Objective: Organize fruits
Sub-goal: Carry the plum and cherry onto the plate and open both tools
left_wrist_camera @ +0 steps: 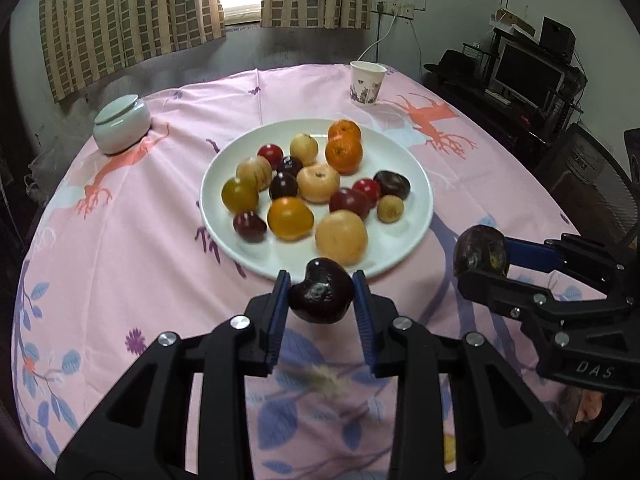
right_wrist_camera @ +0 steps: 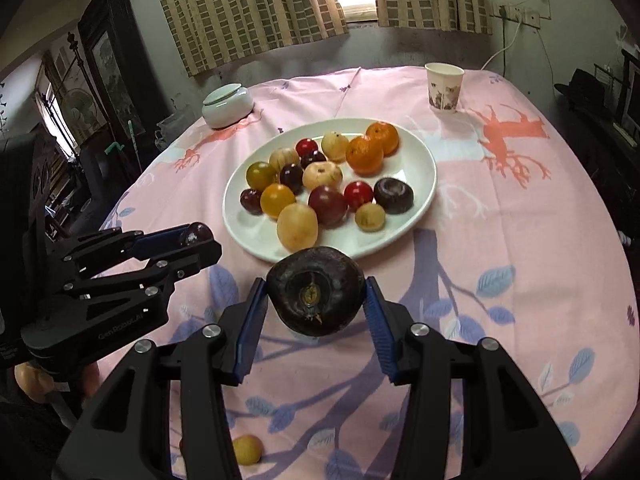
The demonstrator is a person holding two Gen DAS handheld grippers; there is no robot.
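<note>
The left hand-held gripper (left_wrist_camera: 321,294) is clamped on a small dark plum (left_wrist_camera: 321,295), which sits between the blue pads above the near edge of the counter (left_wrist_camera: 120,240). The right hand-held gripper (right_wrist_camera: 316,300) is closed on a bigger dark round fruit (right_wrist_camera: 316,291), its stem end facing the camera. Both fruits are held in the air, just before the white plate (right_wrist_camera: 420,200).

To do this step well, I think each fruit should go down to a free part of the plate. The near rim is quite full: a pale yellow fruit (right_wrist_camera: 297,227) lies just behind the right load, so a bare place at the right side of the plate looks safer. The two grippers are near each other, so they should come in one after the other, not crossing. The plum is round and smooth and held only at its sides; it may roll when it is let go, so it is better to lower it until it touches the plate and then open slowly. One small yellow fruit (right_wrist_camera: 247,449) lies on the pink cloth (right_wrist_camera: 520,240) at the near side, not yet collected.
</note>
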